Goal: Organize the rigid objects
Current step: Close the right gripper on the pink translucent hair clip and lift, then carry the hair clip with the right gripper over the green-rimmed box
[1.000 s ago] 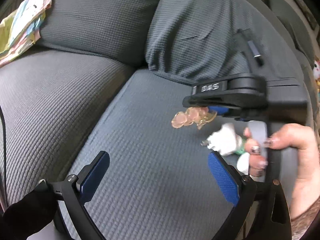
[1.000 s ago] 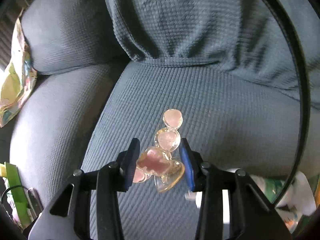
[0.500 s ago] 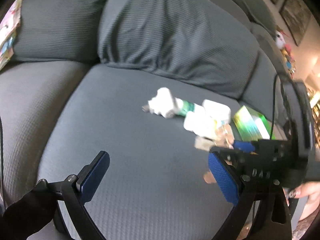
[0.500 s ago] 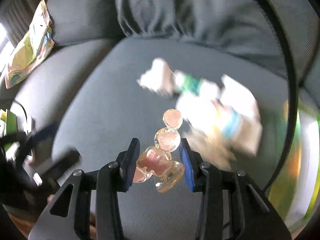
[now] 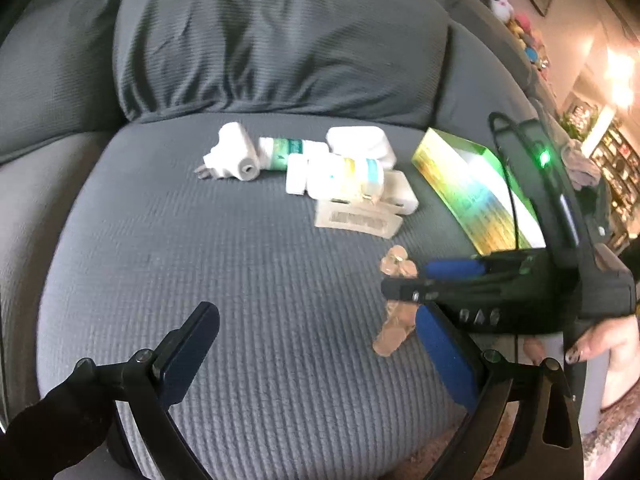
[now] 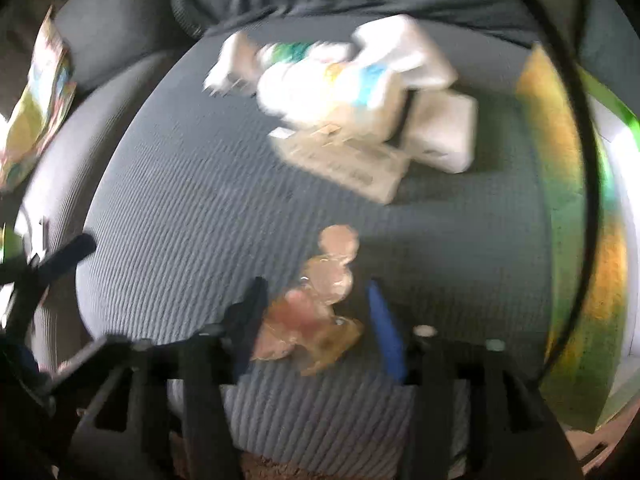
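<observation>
On the grey sofa seat [image 5: 240,264], the right gripper [image 6: 316,320] points down with its jaws opening around a string of clear pinkish charms [image 6: 320,296]; the blue pad stands off it, and the dark finger's contact is lost in blur. The left gripper [image 5: 316,344] hangs wide open and empty over bare cushion. Near the backrest lie white bottles [image 5: 340,174], a white adapter [image 5: 230,156], a beige comb-like piece [image 5: 356,220] and a green-yellow box [image 5: 472,192]. The printing on the labels is too blurred to read.
</observation>
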A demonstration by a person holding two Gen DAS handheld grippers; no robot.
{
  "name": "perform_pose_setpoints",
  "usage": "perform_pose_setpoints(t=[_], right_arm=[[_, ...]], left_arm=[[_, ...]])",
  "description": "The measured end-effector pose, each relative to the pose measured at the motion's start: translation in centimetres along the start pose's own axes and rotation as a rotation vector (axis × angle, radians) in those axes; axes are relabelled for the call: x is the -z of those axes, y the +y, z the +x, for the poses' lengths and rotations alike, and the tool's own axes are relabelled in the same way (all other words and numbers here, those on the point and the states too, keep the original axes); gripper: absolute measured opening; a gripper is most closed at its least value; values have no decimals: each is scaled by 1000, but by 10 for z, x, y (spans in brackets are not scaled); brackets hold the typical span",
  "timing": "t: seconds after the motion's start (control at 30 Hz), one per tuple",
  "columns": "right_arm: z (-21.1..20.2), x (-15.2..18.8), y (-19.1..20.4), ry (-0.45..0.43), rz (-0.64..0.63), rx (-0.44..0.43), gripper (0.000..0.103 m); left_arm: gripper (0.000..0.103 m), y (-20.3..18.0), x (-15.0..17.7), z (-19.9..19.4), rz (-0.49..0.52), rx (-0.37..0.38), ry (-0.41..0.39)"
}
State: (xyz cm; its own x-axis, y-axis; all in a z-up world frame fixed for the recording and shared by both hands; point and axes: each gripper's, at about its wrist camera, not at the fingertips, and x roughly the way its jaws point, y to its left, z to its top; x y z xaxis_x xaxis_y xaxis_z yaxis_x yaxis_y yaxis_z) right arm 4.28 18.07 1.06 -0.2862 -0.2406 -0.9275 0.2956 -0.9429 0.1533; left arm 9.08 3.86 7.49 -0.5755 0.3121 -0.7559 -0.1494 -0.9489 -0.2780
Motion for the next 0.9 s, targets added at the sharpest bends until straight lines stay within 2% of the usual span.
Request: perform_pose_setpoints(t=[0.1,0.23,0.37,0.43,0.47,0.53,0.6,0.73,0.9], right_arm=[[-8,-2,-13,-37,72,-59,66],[-13,2,-24,-47,166,-119,66],[-11,5,-23,-33,220,-210,43],[-8,13,-23,-8,239,-206,35],[-5,15,-23,6,242,-201,32],[-2,20,-20,11,250,-243,31],[-4,24,-21,14,247,-248,31],[1,22,-19,13,262,-260,33],[1,25,-19,1,256,-262,39]], left_arm=[[99,-2,2,7,-6,84,25],[99,-16,7,26,17,145,76],[99,-29,12,46,42,165,120],[98,-31,15,54,29,182,141],[96,-32,15,55,24,191,145],[79,-32,16,58,14,208,150],[74,-32,17,62,4,217,160],[48,-33,19,68,-6,236,165],[44,-39,20,68,28,217,156]])
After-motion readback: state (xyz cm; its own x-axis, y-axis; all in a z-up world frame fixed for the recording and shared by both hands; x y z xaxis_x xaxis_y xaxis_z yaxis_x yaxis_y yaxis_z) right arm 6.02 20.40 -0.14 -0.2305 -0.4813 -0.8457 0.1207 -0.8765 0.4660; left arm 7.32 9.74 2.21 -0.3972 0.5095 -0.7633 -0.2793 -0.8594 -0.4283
